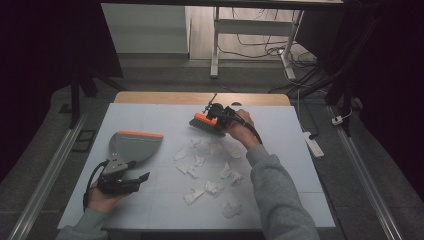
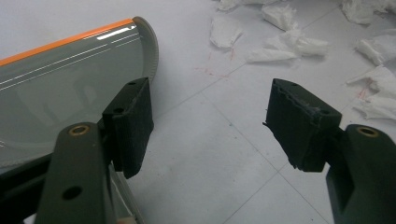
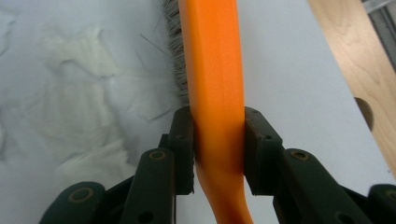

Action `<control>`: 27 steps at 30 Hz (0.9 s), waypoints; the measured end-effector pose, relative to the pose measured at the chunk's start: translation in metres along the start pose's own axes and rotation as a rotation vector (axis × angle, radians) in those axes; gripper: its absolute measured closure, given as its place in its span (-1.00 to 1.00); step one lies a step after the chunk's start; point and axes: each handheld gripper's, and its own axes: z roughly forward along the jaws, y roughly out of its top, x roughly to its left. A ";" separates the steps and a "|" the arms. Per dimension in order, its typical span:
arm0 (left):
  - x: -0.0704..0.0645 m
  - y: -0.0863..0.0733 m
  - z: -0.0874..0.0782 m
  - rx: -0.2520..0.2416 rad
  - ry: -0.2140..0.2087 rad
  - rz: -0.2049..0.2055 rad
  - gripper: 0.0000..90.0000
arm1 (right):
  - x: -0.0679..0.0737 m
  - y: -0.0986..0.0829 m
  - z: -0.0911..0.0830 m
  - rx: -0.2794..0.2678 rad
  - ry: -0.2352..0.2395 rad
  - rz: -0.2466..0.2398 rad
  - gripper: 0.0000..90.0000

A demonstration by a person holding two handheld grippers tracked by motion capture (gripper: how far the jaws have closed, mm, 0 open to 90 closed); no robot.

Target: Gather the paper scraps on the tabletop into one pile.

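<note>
**Sweeping step: brush gripped, dustpan not yet held**

The right gripper (image 3: 218,140) is clamped on the orange brush (image 1: 206,123), held at the far edge of the paper scraps (image 1: 210,172) on the bench (image 1: 150,210). The left gripper (image 2: 208,126) stands wide open, empty, beside the dustpan (image 1: 132,145). Next move, by judgement: grip the dustpan, then draw the bristles through the scraps toward it.

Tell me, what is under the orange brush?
Under the brush, grey bristles point down toward the white table, with torn paper scraps beside them. Whatever lies directly beneath the brush is covered.
</note>
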 end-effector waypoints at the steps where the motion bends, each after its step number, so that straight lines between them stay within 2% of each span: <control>1: 0.000 0.000 0.000 0.000 0.000 0.001 -0.28 | 0.002 0.000 -0.001 0.004 0.004 -0.010 0.51; 5: 0.000 0.000 0.000 0.000 -0.001 0.002 -0.28 | 0.012 -0.003 -0.008 0.006 0.046 -0.046 0.51; 8: 0.000 0.000 0.000 0.003 -0.003 0.001 -0.28 | 0.021 -0.011 -0.015 -0.014 0.089 -0.043 0.51; 11: -0.001 0.000 0.001 0.008 -0.006 0.003 -0.28 | 0.027 -0.020 -0.025 -0.025 0.162 -0.054 0.51; 14: -0.001 0.000 0.001 0.008 -0.005 0.005 -0.28 | 0.028 -0.027 -0.039 -0.077 0.104 -0.042 0.51; 16: -0.002 0.000 0.001 0.009 -0.005 0.004 -0.28 | 0.023 -0.031 -0.051 -0.113 0.068 -0.020 0.51; 19: -0.002 0.000 0.001 0.008 -0.005 0.003 -0.28 | 0.014 -0.040 -0.067 -0.152 0.032 0.054 0.51; 21: -0.001 0.000 0.001 0.007 -0.004 0.001 -0.28 | 0.008 -0.048 -0.072 -0.129 -0.004 0.103 0.51; 24: -0.001 -0.001 0.000 0.004 -0.004 -0.003 -0.28 | 0.000 -0.065 -0.072 -0.041 -0.073 0.185 0.51; 27: -0.002 -0.001 0.000 0.004 -0.006 -0.004 -0.29 | 0.000 -0.084 -0.069 0.028 -0.084 0.239 0.51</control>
